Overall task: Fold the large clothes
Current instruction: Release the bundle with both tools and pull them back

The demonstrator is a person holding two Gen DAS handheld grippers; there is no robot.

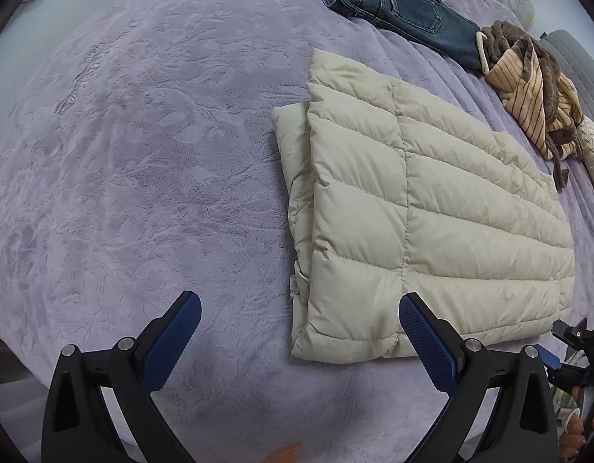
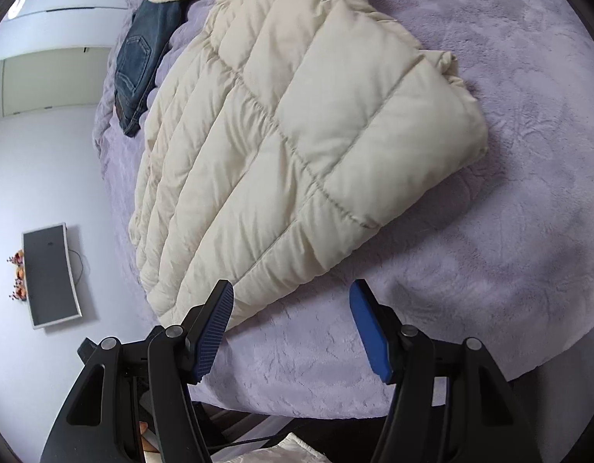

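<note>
- The left gripper (image 1: 300, 318) is hovering with jaws spread wide, empty, near the folded cream quilted down jacket (image 1: 420, 208).
- The right gripper (image 2: 291, 303) is hovering likewise, gaping, empty.
- The jacket is lying on the lilac plush bed (image 1: 142, 154).

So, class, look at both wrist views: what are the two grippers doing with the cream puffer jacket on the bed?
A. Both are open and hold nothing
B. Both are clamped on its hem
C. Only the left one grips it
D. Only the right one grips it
A: the left gripper and right gripper both have spread jaws with nothing between them, and the puffer jacket lies folded on the purple blanket.
</note>
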